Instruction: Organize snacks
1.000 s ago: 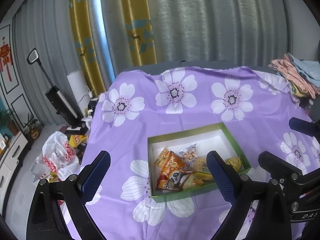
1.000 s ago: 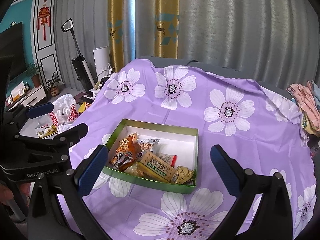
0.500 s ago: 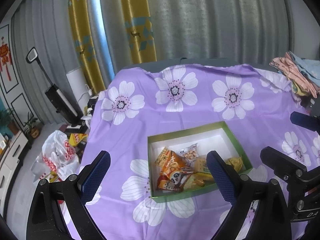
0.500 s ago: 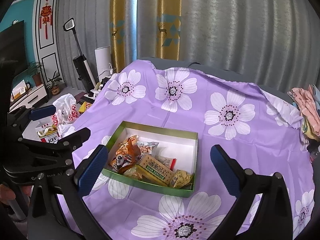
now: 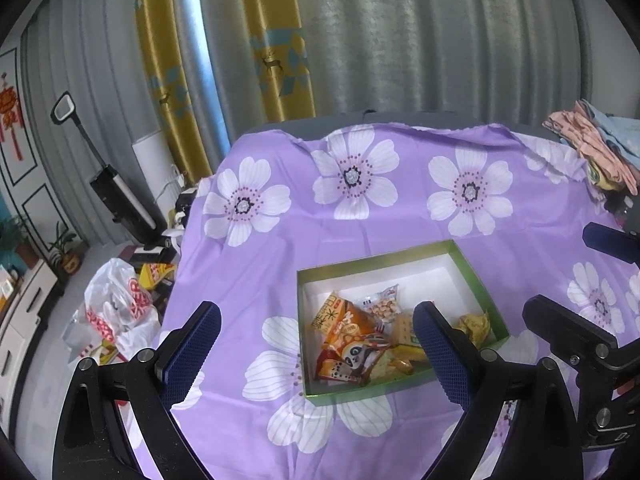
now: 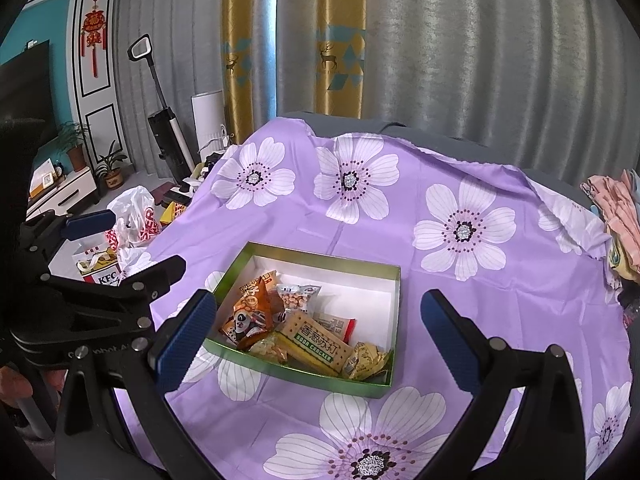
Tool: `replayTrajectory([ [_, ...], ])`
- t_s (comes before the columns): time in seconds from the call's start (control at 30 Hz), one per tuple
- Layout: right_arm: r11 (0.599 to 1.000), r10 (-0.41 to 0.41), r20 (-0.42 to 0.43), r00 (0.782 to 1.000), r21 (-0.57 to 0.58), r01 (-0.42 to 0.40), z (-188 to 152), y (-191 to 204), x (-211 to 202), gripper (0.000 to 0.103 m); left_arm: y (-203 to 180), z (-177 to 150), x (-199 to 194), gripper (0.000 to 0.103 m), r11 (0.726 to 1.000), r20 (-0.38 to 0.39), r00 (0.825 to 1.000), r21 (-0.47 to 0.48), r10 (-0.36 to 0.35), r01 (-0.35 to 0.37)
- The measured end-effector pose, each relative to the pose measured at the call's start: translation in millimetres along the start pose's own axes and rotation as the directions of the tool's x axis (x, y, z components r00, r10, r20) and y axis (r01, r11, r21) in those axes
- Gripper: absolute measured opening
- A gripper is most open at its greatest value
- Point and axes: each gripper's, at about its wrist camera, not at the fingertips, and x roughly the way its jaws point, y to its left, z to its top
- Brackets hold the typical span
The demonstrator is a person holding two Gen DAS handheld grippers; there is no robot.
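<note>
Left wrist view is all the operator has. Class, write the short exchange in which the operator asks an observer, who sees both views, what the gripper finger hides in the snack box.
Operator: My left gripper has a finger over part of the green box. What lies under it?
Observer: A soda cracker packet, lying flat near the front wall.
Operator: Anything beside that?
Observer: Yes, a small clear packet with a red end lies just behind the crackers.

Black screw-studded fingers carry blue textured pads.
</note>
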Motion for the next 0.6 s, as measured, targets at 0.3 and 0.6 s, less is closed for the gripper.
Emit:
replayTrajectory([
  [0.3, 1.0, 0.0, 0.0, 1.0, 0.0, 0.0, -0.3, 1.0, -0.2, 0.103, 0.4, 0.2, 2.5, 0.097, 1.0, -0.003, 1.0, 0.001, 0.0, 0.0],
  [0.6, 1.0, 0.003, -0.003, 1.0, -0.003, -0.003, -0.3, 5.2, 2.1, 0.103, 3.1, -5.6, 6.7, 0.097, 1.0, -0.015, 1.0, 0.0, 0.002, -0.002],
])
